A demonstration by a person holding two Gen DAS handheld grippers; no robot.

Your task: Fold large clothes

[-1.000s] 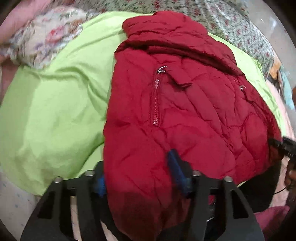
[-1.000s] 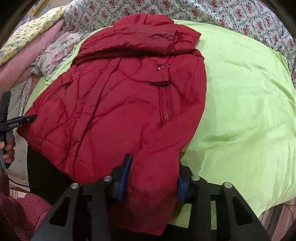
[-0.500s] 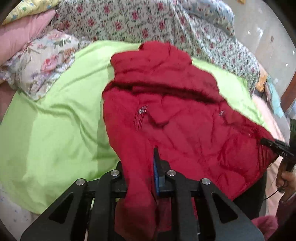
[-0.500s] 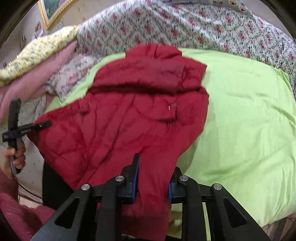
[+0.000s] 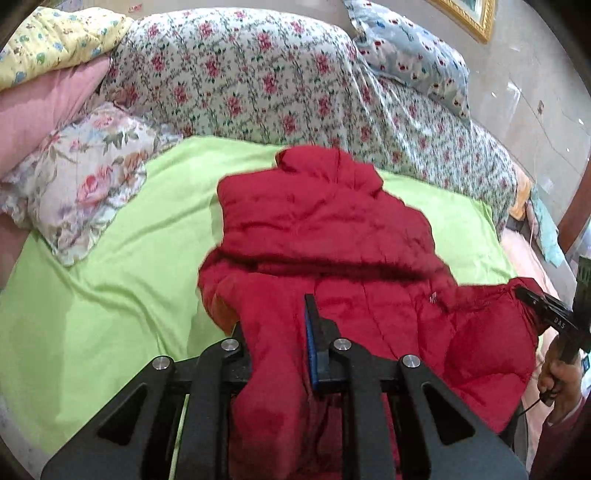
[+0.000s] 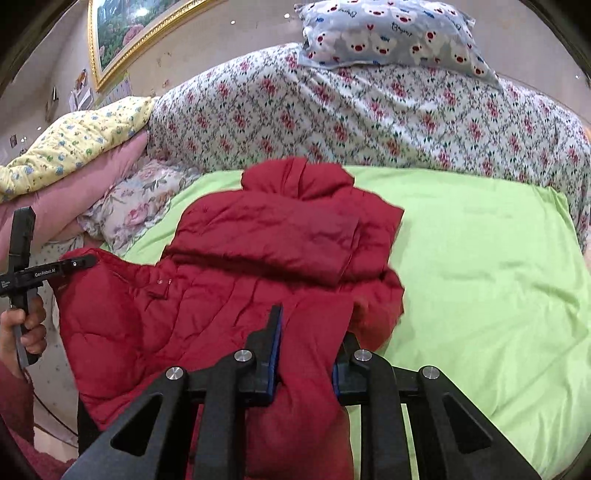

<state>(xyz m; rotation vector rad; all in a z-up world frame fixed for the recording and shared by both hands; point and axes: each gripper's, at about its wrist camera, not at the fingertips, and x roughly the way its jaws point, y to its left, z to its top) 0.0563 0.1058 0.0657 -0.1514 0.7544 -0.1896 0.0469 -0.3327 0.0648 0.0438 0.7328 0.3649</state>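
Note:
A red quilted jacket (image 5: 332,236) lies on a lime green sheet (image 5: 110,280) on the bed, hood end farthest from me. My left gripper (image 5: 275,332) is shut on the jacket's near hem, which is lifted off the bed. My right gripper (image 6: 310,343) is shut on the other near corner of the same jacket (image 6: 280,236). Each gripper shows in the other's view: the right one (image 5: 543,310) at the jacket's right edge, the left one (image 6: 59,267) at its left edge.
A floral quilt (image 6: 369,110) is heaped behind the jacket, with a blue bear-print pillow (image 6: 391,33) on top. A rose-print pillow (image 5: 81,177) and pink and yellow bedding (image 5: 48,85) lie at the left. The green sheet (image 6: 480,277) is bare at the right.
Both grippers have closed on the jacket's near hem and lifted it up and back. The jacket's lower half has risen from the bed and both views have tilted up.

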